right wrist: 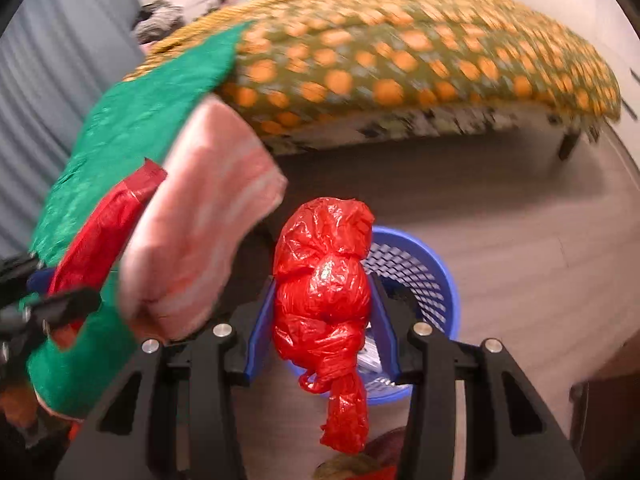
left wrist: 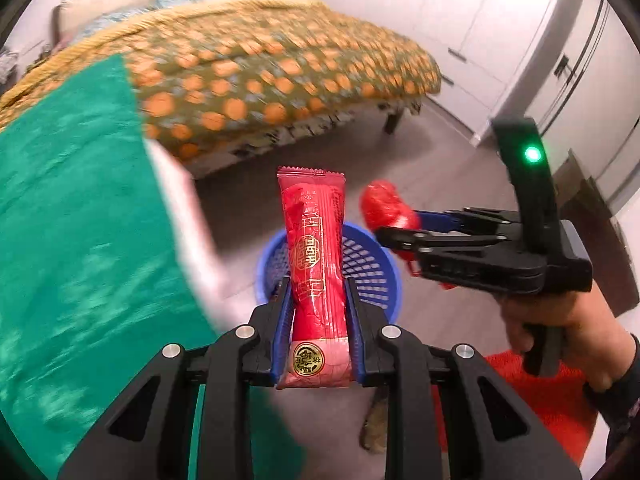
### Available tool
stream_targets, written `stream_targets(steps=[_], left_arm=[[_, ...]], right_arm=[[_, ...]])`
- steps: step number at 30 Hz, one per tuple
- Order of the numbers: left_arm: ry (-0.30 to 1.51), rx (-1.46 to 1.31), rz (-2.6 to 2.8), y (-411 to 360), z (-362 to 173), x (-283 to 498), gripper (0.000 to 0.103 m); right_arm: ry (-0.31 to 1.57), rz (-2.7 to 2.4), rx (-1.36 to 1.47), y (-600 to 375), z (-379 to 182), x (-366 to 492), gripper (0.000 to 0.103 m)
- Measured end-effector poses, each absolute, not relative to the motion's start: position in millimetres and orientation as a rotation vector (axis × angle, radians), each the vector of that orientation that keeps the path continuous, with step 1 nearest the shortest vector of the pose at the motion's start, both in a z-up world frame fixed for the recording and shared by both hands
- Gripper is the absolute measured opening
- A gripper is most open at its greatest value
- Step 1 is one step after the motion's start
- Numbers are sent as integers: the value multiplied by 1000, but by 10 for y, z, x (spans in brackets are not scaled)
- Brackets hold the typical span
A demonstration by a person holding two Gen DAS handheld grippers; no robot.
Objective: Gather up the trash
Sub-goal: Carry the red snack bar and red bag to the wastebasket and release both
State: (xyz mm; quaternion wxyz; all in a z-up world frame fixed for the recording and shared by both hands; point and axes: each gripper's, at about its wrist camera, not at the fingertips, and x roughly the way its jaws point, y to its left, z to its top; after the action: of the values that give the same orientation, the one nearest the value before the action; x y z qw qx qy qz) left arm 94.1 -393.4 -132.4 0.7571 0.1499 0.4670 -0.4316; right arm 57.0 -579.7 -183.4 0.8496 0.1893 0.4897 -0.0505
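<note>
My left gripper (left wrist: 317, 286) is shut on a red snack wrapper (left wrist: 316, 256) with gold print and holds it upright above a blue mesh trash basket (left wrist: 372, 268) on the floor. My right gripper (right wrist: 322, 284) is shut on a knotted red plastic bag (right wrist: 322, 292), also above the blue basket (right wrist: 420, 276). In the left wrist view the right gripper (left wrist: 384, 220) comes in from the right with the red bag (left wrist: 384, 204) over the basket's far rim. The left gripper's wrapper (right wrist: 104, 224) shows at the left of the right wrist view.
A table corner with a green cloth (left wrist: 68, 208) over a pink striped cloth (right wrist: 200, 240) stands close on the left. A bed with an orange-dotted cover (left wrist: 260, 72) lies behind. White cupboards (left wrist: 520, 32) line the right wall. Grey floor surrounds the basket.
</note>
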Motion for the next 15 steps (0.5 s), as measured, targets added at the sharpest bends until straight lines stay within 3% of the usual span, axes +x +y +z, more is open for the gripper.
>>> stream_targets(steps=[10,12,13,15], left_arm=[[1145,364,-888,-4768,-2292,1076,25],[1159,367,-887,-4861,-2447,1141,30],[1165,373,-886,-4868,-2516,1156,39],[1168,374,-884,-4884,-2578,1166,56]], right_arm=[[1045,-137,655,-6487,-2601,660,47],[1043,-141,690,-6550,-2701,665,53],[1038,-149,711,-6584,-2740,641,69],[1018,-158,743,-6641,-2750,612,84]])
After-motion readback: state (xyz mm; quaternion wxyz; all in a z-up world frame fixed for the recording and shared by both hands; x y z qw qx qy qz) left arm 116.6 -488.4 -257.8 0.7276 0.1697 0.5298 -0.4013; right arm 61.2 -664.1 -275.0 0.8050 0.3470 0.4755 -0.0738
